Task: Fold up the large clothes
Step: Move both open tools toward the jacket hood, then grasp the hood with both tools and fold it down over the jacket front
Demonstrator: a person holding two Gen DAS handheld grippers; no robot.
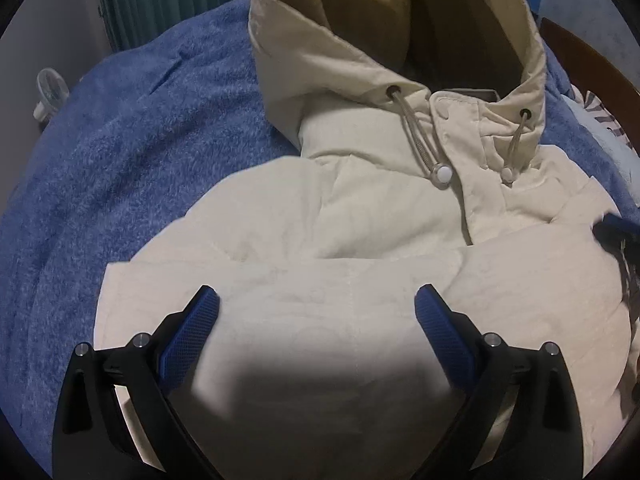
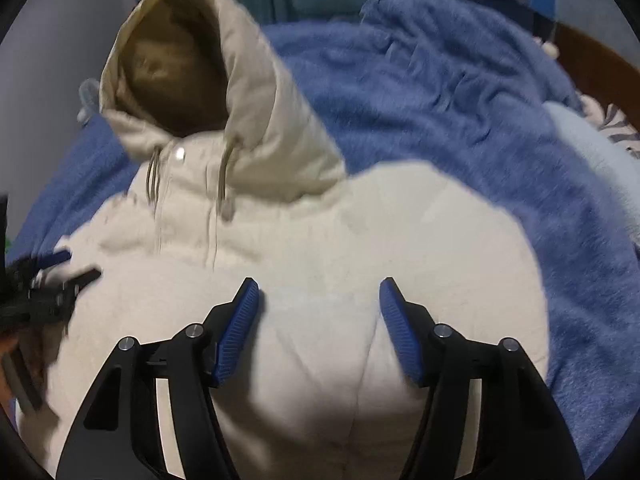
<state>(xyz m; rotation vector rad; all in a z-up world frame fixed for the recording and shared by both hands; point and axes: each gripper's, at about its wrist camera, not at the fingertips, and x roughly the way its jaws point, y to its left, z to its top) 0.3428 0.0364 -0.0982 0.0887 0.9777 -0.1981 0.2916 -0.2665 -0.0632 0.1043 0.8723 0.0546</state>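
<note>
Your left gripper (image 1: pixel 316 300) hangs wide open over the coat (image 1: pixel 360 240), holding nothing. The coat lies on the blanket (image 1: pixel 120 160), sleeves seemingly already folded across its front, hood (image 1: pixel 400 40) toward the far edge. Your right gripper (image 2: pixel 318 292) is partly open, empty. The lengthwise fold is, I judge, left.

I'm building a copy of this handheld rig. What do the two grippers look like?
Both match: the left gripper and the right gripper have glossy black curved linkage arms joined by round silver pins, and each carries two fingers faced with blue, finely textured pads. No cables or markings are visible.
</note>
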